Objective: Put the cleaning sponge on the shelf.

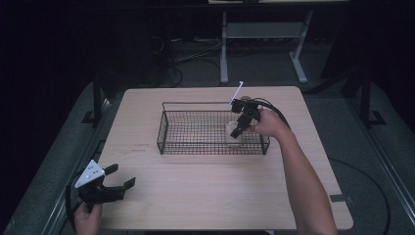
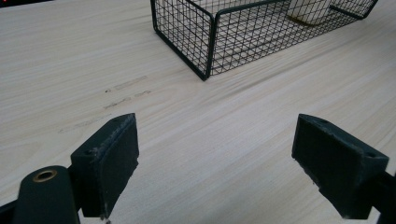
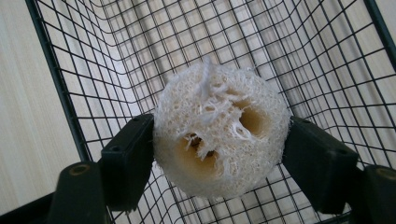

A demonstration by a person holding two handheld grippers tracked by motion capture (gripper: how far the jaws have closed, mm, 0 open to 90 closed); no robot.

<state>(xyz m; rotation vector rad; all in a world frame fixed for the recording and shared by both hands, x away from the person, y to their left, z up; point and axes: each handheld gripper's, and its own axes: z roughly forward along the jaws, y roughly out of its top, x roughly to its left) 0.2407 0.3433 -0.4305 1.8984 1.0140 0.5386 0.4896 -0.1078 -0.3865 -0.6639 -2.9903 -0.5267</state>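
A round piece of pale loofah [image 3: 219, 130] sits between the two black pads of my right gripper [image 3: 219, 133], which touch it on both sides. The gripper [image 1: 238, 128] reaches down into the right end of a black wire basket [image 1: 166, 129], with the loofah [image 1: 234, 133] low inside, near the mesh floor. My left gripper [image 1: 122, 177] rests at the table's near left corner, open with nothing between its jaws. In the left gripper view its fingers stand wide apart [image 2: 217, 126] over bare wood, facing the basket's corner [image 2: 205, 42] and the loofah [image 2: 308, 10] behind the mesh.
The basket stands on a light wooden table [image 1: 210, 196], towards its far side. A thin white strip [image 1: 237, 92] sticks up just behind the right gripper. Beyond the table are a grey metal frame [image 1: 224, 54] and cables on a dark floor.
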